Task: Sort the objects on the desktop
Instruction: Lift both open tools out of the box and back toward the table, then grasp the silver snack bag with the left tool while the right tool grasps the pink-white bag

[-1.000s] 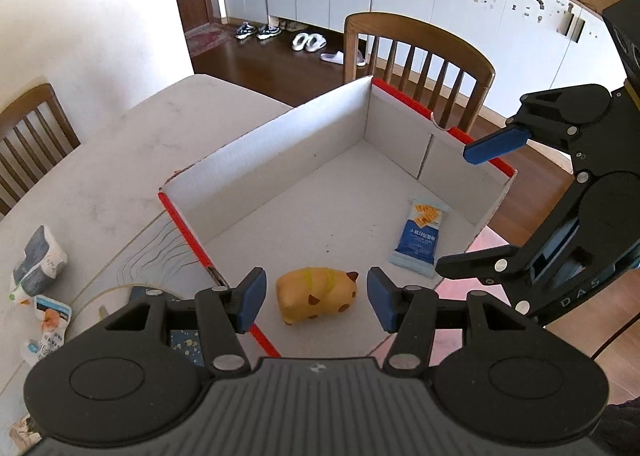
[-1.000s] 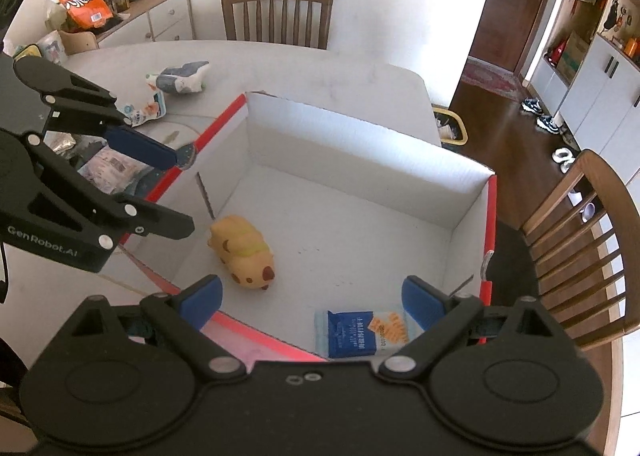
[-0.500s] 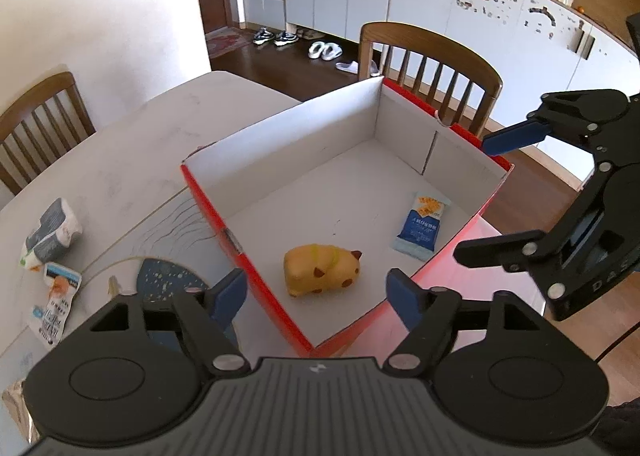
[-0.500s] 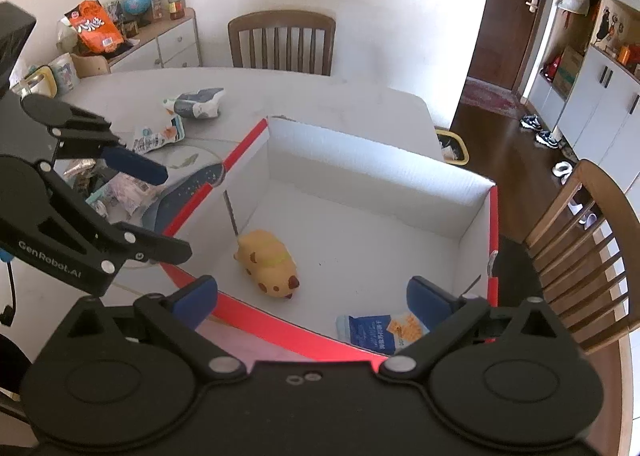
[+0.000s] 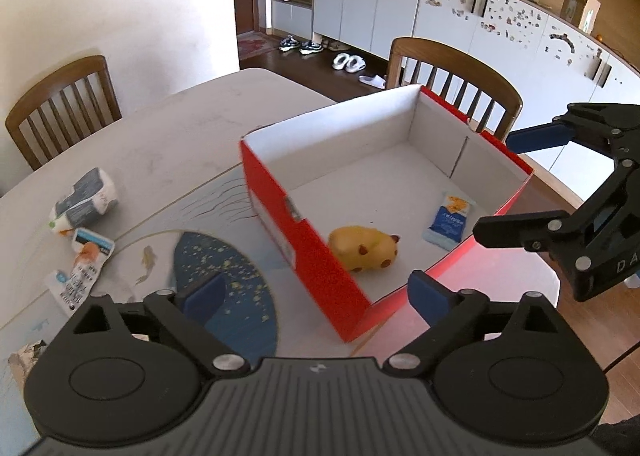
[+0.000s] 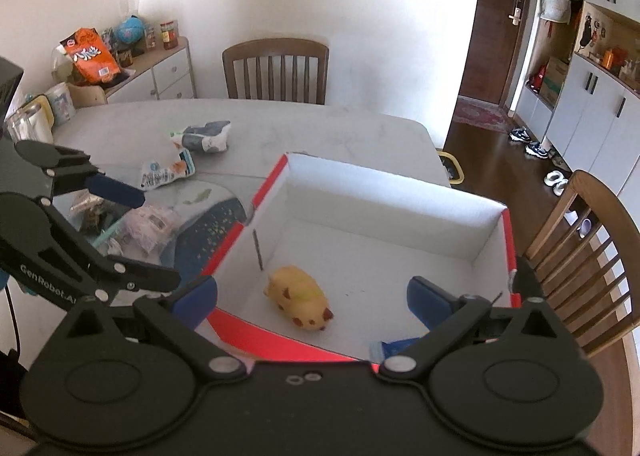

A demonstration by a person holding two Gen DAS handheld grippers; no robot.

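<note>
Inside the red box (image 5: 304, 240) a yellow toy (image 5: 364, 252) and blue packet (image 5: 450, 221) lie dropped. The left gripper (image 5: 316, 296) is opening, empty; the right gripper (image 6: 312, 298) stands open, empty. Next, I'd say, comes reaching for the wrappers (image 5: 82, 270) left of the box.

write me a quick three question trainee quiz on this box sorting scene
1. True or false: the yellow animal toy lies inside the red box.
2. Which item shares the box with it? A) blue snack packet B) globe C) slipper
3. Fill in: the left gripper holds ____.

Key: 1 true. 2 A. 3 nothing; its jaws are opening with no item gripped, only the box corner in view between them.
</note>
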